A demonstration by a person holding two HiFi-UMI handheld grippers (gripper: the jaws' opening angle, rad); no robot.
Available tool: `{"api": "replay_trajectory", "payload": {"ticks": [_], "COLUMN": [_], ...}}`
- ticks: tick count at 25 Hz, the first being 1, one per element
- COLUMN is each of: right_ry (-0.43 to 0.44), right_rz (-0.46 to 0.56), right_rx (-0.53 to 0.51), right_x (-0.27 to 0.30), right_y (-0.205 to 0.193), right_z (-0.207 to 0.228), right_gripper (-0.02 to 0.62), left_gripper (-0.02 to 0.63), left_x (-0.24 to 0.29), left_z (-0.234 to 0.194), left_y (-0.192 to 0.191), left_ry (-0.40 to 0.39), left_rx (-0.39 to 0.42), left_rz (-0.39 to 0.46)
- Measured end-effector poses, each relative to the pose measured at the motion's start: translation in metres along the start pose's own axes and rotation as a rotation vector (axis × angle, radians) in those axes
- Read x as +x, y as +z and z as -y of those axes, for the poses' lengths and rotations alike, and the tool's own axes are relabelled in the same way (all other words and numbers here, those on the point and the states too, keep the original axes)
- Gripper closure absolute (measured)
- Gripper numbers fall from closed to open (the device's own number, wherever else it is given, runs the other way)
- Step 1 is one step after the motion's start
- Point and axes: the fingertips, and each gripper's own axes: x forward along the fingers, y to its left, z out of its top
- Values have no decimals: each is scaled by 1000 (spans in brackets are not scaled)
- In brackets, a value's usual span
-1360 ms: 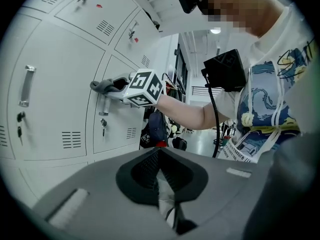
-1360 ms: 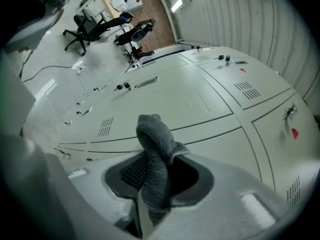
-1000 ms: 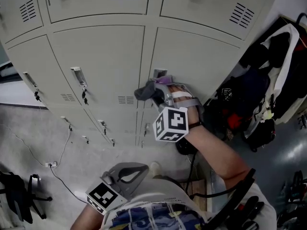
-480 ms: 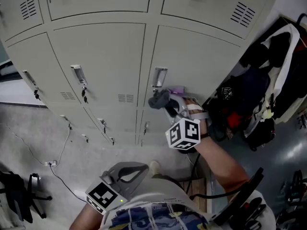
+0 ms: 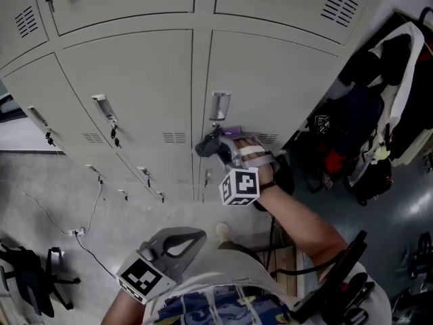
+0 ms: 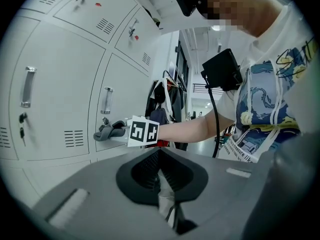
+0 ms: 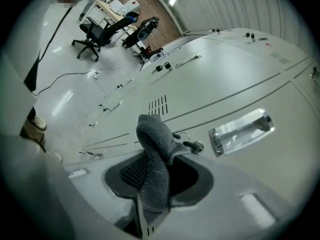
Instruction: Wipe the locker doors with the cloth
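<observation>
Beige locker doors (image 5: 128, 80) fill the head view. My right gripper (image 5: 218, 147) is shut on a grey cloth (image 5: 207, 145), which lies against the seam between two doors just below a metal handle (image 5: 218, 105). The right gripper view shows the cloth (image 7: 152, 139) bunched between the jaws, with the handle (image 7: 242, 129) and a key lock (image 7: 196, 145) just beyond. My left gripper (image 5: 193, 237) hangs low by the person's body, away from the lockers, jaws together and holding nothing. Its own view takes in the cloth (image 6: 111, 130) from the side.
Bags and clothing (image 5: 365, 134) hang right of the lockers. A cable (image 5: 74, 232) runs over the grey floor at lower left, near black gear (image 5: 27, 276). More handles (image 5: 103, 107) and keys stick out from neighbouring doors.
My right gripper has carried the cloth down from the handle to the door surface below it, then slightly left. The left gripper has stayed put.
</observation>
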Motion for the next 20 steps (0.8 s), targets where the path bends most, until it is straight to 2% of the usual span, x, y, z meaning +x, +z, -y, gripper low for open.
{"api": "replay_trajectory", "payload": {"ticks": [7,16,20], "right_ry": [73,199,218], "right_rz": [32,45,47], "right_rx": [-26,53,48], "right_x": [29,39,41], "right_y": [15,10,5], "right_z": [-32,-62,-73], "right_gripper": [480,482,482], "left_gripper": [604,604,604], "left_x": [-3,6,10], "left_z": [-17,-20,-16], "left_y": [1,-4,-4], "left_ry": [51,47,39], "left_rx": [-34,-50,-47], "left_rz": [14,-6,-16]}}
